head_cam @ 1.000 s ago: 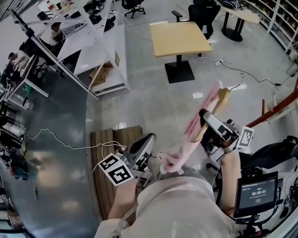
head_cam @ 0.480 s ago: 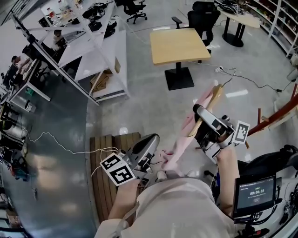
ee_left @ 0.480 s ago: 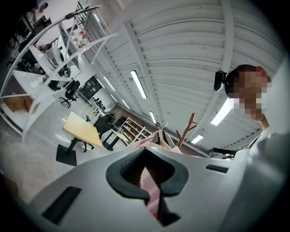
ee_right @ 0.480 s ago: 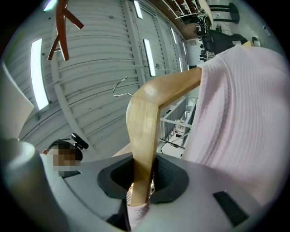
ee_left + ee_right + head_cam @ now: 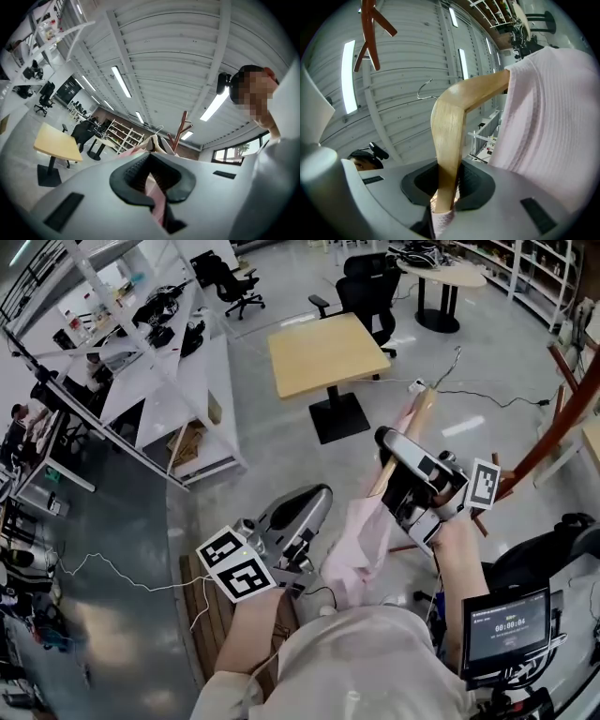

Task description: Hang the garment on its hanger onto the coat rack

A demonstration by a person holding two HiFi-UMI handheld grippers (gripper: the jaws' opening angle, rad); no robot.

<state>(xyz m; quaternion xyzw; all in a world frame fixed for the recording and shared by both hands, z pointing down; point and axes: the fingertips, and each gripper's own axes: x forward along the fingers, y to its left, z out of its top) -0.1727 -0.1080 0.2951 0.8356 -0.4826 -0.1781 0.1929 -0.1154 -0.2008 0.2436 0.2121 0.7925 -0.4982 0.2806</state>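
A wooden hanger [image 5: 413, 421] carries a pink garment [image 5: 360, 538] that hangs down in front of the person. My right gripper [image 5: 386, 448] is shut on one arm of the hanger [image 5: 450, 126], with a bit of pink cloth [image 5: 553, 117] caught in the jaws too. The hanger's wire hook [image 5: 424, 89] points up. My left gripper [image 5: 319, 502] sits lower left, and a fold of the garment [image 5: 154, 192] is pinched between its jaws. The red-brown coat rack [image 5: 562, 395] stands to the right; its prongs [image 5: 370, 28] show overhead.
A yellow table [image 5: 323, 352] and black office chairs [image 5: 366, 287] stand ahead. White shelving [image 5: 141, 390] runs along the left. A wooden pallet [image 5: 208, 610] and floor cables lie at the person's feet. A timer screen [image 5: 506, 624] is at lower right.
Both grippers have lifted the hanger and garment and carried them right, and the coat rack now shows closer. The grips are unchanged.
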